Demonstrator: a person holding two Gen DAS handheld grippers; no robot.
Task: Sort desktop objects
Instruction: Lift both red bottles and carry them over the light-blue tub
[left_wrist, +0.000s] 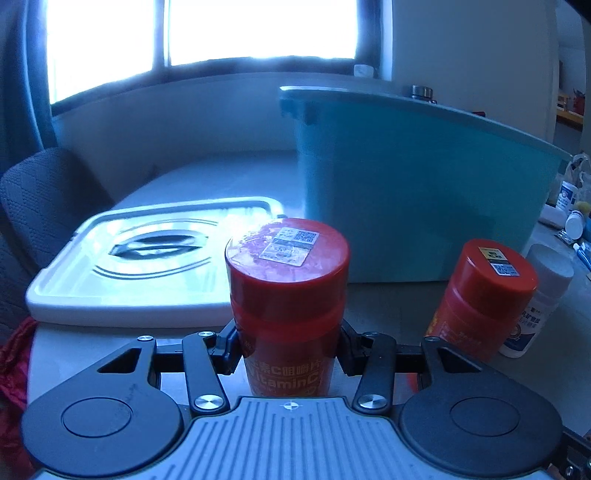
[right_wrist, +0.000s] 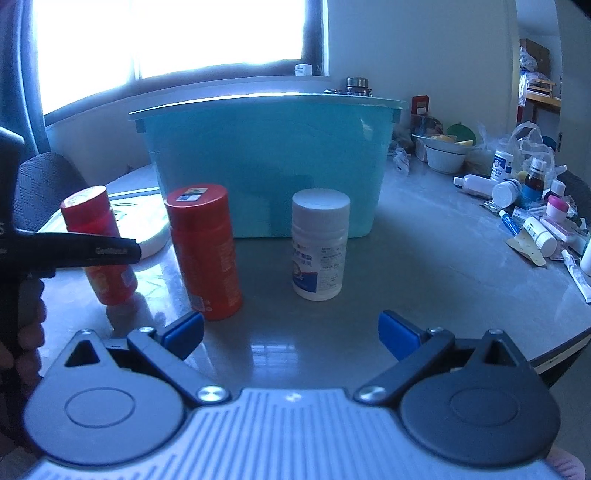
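My left gripper is shut on a red vitamin C bottle, its black fingers pressing both sides just below the cap. The same bottle shows at the left of the right wrist view, tilted and partly behind the left gripper's black finger. A second red bottle stands upright on the table to its right. Beside that stands a white pill bottle. My right gripper hangs open near the table's front, its blue pads spread, short of the white bottle.
A large teal plastic bin stands behind the bottles. Its white lid lies flat at the left. Several medicine bottles, tubes and bags crowd the right side of the grey table. A chair sits at the far left.
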